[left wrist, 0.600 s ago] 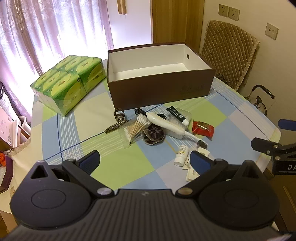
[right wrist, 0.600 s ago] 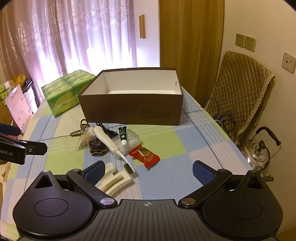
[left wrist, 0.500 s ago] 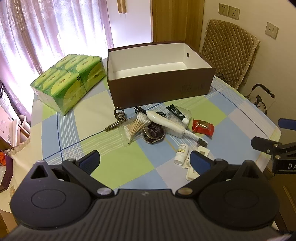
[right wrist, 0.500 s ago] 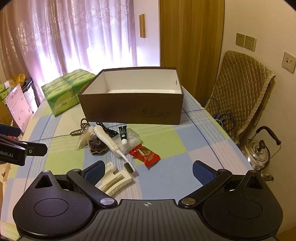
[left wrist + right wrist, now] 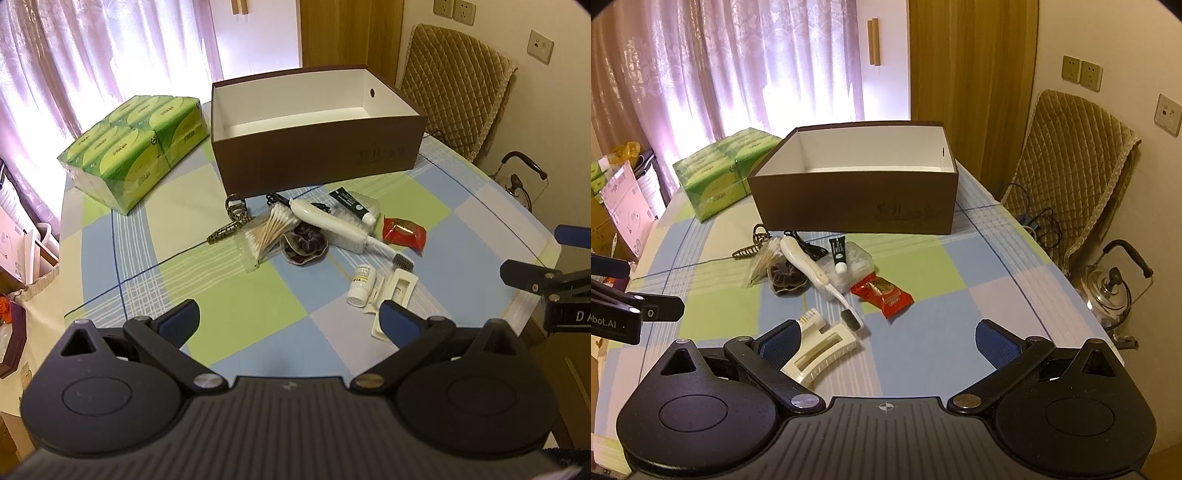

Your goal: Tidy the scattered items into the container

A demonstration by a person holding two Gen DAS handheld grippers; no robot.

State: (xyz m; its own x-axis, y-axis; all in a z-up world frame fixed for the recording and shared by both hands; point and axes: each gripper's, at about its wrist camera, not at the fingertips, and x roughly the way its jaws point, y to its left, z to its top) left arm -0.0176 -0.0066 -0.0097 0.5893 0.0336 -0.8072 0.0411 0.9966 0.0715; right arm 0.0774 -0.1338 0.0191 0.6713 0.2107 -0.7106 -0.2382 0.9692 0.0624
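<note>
- The left gripper (image 5: pixel 290 319) is seen at the bottom of the left wrist view, its jaws spread wide with nothing between them, held above the checked tablecloth (image 5: pixel 236 302).
- The right gripper (image 5: pixel 886 338) is seen at the bottom of the right wrist view, its jaws likewise spread wide and holding nothing.
- A brown cardboard box (image 5: pixel 317 158) with a white inside is placed in the upper middle of the left wrist view, open at the top; nothing can be seen inside it.
- The scattered items are gathered in a loose cluster just below the box, in the middle of the frame.
- A white electric toothbrush (image 5: pixel 332 223) is laid slantwise across the cluster, its dark bristle head at the lower right.
- A clear bag of cotton swabs (image 5: pixel 264 236) is seen left of the toothbrush, with a dark scrunchie (image 5: pixel 303 247) just below it.
- A snake-patterned hair clip (image 5: pixel 231 219) is set at the left edge of the cluster.
- A dark tube with a white cap (image 5: pixel 352 206) rests on a clear plastic case.
- A red snack packet (image 5: pixel 404 230) is seen to the right.
- A small white bottle (image 5: pixel 362 284) and a cream hair claw (image 5: pixel 820 352) lie nearest the grippers, the claw just beside the right gripper's left finger.
- A green pack of tissues (image 5: pixel 136 147) is seen at the upper left, and a kettle (image 5: pixel 1115 288) at the right edge.
</note>
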